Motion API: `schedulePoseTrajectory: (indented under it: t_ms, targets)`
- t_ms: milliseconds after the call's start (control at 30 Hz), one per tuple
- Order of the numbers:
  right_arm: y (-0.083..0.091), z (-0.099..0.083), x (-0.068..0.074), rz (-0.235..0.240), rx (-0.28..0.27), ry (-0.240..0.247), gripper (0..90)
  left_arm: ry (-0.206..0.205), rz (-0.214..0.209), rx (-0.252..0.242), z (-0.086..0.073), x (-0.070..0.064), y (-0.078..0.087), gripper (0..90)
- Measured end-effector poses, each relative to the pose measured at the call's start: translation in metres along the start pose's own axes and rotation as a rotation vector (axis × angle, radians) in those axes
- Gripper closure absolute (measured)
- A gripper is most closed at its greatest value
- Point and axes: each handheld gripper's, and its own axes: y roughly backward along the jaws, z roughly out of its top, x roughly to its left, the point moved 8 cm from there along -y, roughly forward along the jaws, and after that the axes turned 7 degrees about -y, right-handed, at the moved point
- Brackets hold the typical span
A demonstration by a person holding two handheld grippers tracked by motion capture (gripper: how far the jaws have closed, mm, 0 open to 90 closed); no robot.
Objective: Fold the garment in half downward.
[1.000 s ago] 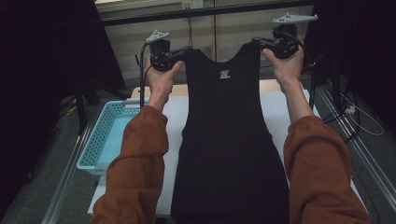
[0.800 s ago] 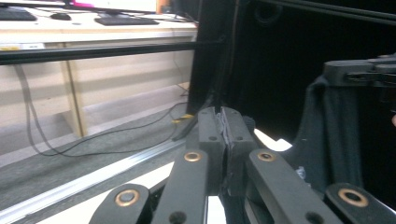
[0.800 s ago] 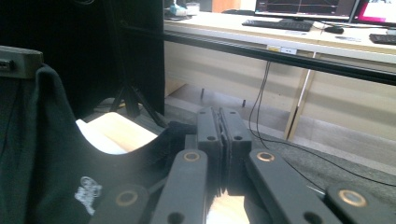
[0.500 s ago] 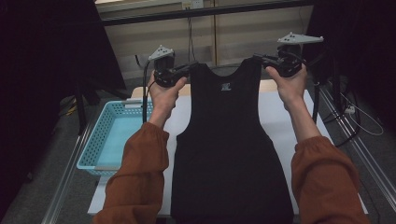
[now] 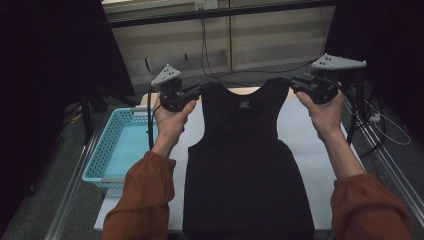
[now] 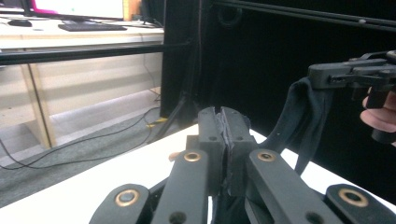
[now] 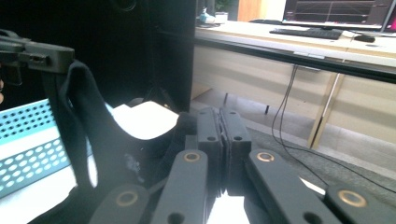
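A white tabletop [image 5: 310, 145] sits in a dim room, a blue basket [image 5: 117, 150] at nine o'clock. Your left gripper [image 5: 197, 91] and right gripper [image 5: 292, 82] each clamp a strap of the black tank top [image 5: 245, 170], which hangs over the tabletop's centre. Uneven pulling could slip a strap free. Since half a second ago, you have drawn it nearer and lower.
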Motion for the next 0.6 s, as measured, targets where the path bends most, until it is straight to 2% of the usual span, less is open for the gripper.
schedulePoseTrajectory:
  t_ms: [333, 433, 600]
  targets:
    - [0.025, -0.021, 0.015, 0.039, -0.012, -0.009, 88.9, -0.040, -0.051, 0.013, -0.010, -0.027, 0.021, 88.4]
    - [0.035, -0.026, 0.022, 0.051, -0.004, -0.001, 88.8, -0.029, -0.064, 0.007, -0.016, -0.033, 0.029, 88.4]
    - [0.052, -0.034, 0.037, 0.069, 0.000, 0.020, 88.8, -0.036, -0.082, 0.015, -0.029, -0.044, 0.038, 88.5]
